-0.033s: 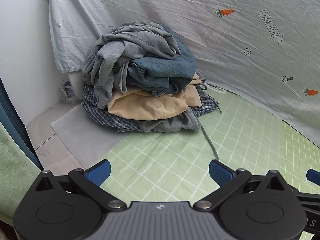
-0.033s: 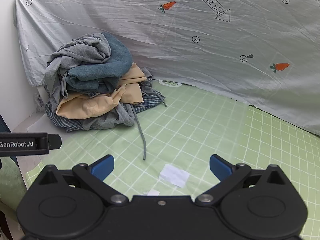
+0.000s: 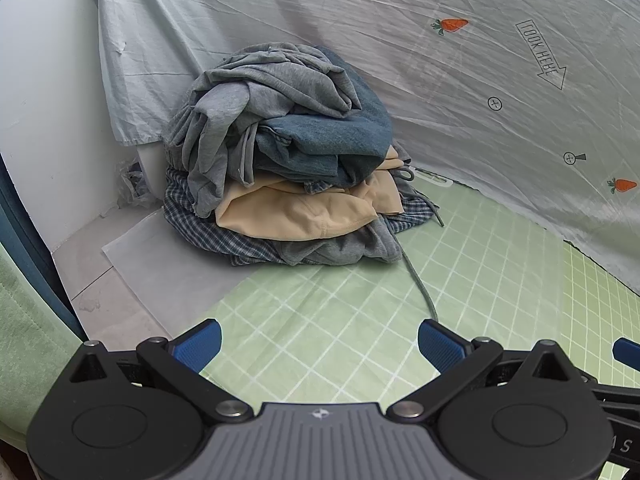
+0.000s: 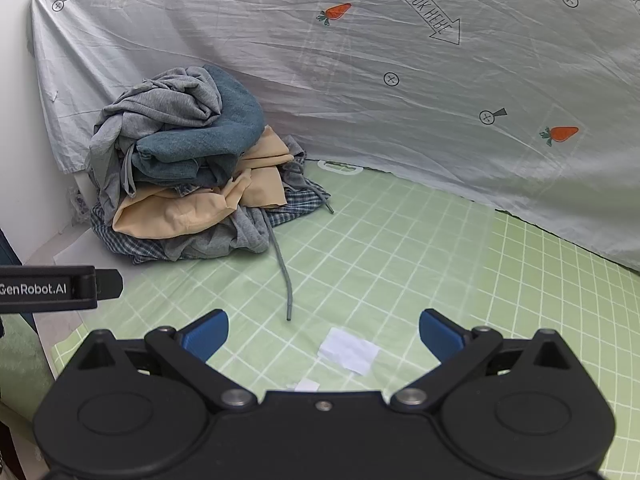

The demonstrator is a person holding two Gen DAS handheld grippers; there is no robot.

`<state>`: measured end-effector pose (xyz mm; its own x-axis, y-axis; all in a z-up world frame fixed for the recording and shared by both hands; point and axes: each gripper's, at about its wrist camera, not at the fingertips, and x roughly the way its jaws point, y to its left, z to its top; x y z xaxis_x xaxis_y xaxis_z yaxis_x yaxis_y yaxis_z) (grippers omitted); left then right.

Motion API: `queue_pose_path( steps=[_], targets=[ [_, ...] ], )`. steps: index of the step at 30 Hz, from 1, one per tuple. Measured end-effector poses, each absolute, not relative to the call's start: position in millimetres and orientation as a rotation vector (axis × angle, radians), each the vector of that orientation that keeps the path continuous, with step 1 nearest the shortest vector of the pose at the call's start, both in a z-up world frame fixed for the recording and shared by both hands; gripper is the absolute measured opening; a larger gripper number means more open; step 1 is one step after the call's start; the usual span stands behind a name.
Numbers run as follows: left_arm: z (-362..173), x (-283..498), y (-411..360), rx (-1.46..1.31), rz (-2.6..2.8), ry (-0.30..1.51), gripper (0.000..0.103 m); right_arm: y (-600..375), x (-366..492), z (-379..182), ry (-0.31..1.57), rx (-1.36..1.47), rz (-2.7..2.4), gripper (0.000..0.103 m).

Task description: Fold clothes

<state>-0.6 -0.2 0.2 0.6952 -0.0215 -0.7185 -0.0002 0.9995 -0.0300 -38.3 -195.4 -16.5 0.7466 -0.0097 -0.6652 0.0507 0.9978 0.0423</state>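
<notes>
Left gripper [image 3: 318, 340]: jaws spread wide, nothing between the 2 blue pads [image 3: 198, 343]; it sits at the bottom of the left wrist view, above the green checked sheet [image 3: 500, 264].

Right gripper [image 4: 324, 334]: jaws spread wide, holding nothing; it sits at the bottom centre of the right wrist view, above the same sheet; the left gripper's black body, marked "GenRobot.AI", enters at the left edge of that view.

Pile of clothes [image 3: 280, 152]: centre of the left wrist view, upper left of the right wrist view [image 4: 180, 168]; unfolded and stacked loosely, well apart from both grippers. Layers, top to bottom: grey garment [image 3: 256, 92]; blue denim garment [image 3: 332, 136]; beige garment [image 3: 296, 212]; plaid garment [image 3: 200, 228], with a further grey piece at the front edge. A grey drawstring [image 4: 282, 268] trails from the pile across the sheet toward the right gripper; its end lies free.

Scrap of white paper [image 4: 348, 350]: flat on the sheet, just ahead of the right gripper.

Backdrop: pale cloth [image 4: 400, 80] printed with carrots and a "LOOK HERE" arrow, hanging behind the pile; the pile rests against it.
</notes>
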Motion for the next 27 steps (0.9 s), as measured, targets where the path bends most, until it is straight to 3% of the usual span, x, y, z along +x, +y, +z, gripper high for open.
queue_pose_path(
  steps=[27],
  targets=[
    [4,-11,-1,-0.011,-0.011,0.803,0.103,-199,-50,-14,0.724,0.064,-0.022,0.103]
  ],
)
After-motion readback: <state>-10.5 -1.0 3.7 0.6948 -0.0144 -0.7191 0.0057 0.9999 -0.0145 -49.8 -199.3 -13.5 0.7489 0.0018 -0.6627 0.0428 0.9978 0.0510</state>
